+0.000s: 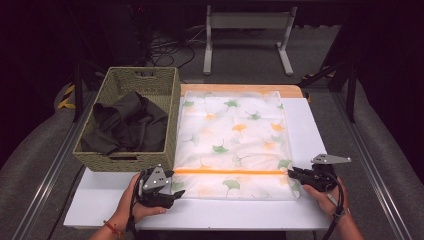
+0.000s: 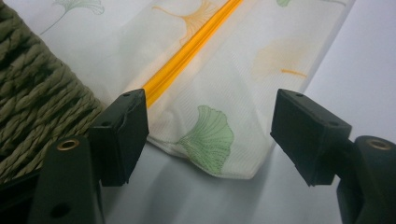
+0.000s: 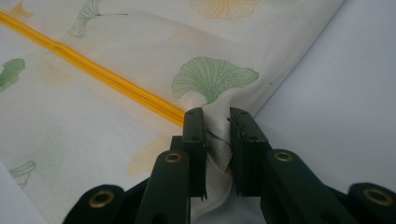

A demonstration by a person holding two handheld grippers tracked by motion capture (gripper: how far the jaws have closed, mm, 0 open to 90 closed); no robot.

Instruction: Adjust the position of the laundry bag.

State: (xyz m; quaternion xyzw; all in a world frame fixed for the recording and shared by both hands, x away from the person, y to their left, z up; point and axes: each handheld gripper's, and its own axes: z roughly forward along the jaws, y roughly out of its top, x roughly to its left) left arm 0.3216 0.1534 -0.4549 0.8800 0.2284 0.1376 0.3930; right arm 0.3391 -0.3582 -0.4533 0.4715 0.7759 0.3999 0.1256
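Mesh bag flat on white board, near edge along board's front edge, orange zipper running left to right. Basket with dark cloth at board's left edge. Left gripper: jaws wide, straddling bag's front left corner, not pressing. Right gripper: jaws narrow, pinching bag fabric at zipper's right end.

The basket wall hides part of the dark cloth
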